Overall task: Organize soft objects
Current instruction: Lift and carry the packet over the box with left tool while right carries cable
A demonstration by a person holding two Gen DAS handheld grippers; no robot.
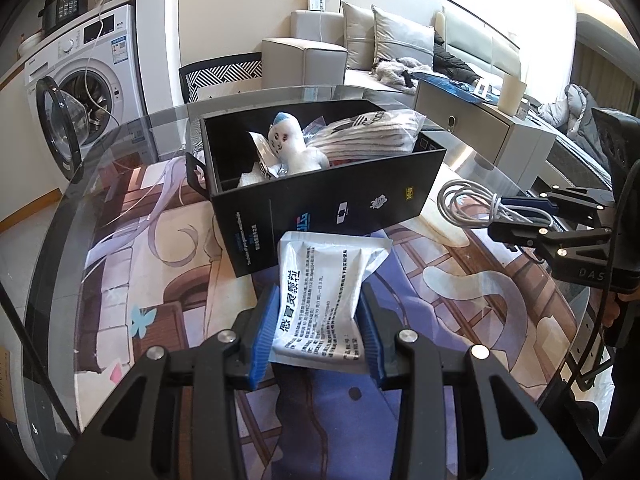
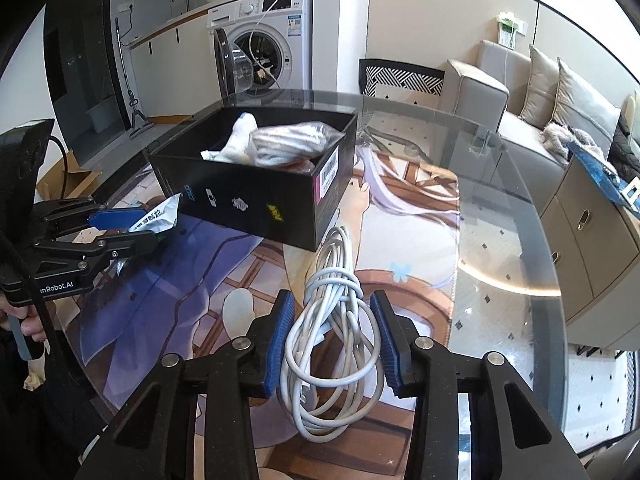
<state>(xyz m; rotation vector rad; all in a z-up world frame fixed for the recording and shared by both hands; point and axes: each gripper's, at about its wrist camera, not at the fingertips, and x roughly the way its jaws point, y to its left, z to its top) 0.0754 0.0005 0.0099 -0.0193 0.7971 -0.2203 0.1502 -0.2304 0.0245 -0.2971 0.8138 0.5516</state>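
Note:
A black open box (image 1: pixel 340 196) stands on the glass table and holds a white plush toy (image 1: pixel 294 142) and a bagged bundle of striped cloth (image 1: pixel 368 134). My left gripper (image 1: pixel 318 334) is shut on a white printed pouch (image 1: pixel 324 296) and holds it just in front of the box. My right gripper (image 2: pixel 334 340) is shut on a coiled white cable (image 2: pixel 332 340), right of the box (image 2: pixel 256 184). In the left wrist view the right gripper (image 1: pixel 520 216) and cable (image 1: pixel 472 204) show at the right. In the right wrist view the left gripper (image 2: pixel 132 224) with the pouch (image 2: pixel 158 218) shows at the left.
The round glass table (image 2: pixel 500 208) lies over an illustrated mat (image 1: pixel 160 248). A chair (image 1: pixel 224 74) stands behind the table. A washing machine (image 1: pixel 88 76) with its door open is at the back left. A sofa (image 1: pixel 360 52) and a low cabinet (image 1: pixel 480 124) are at the right.

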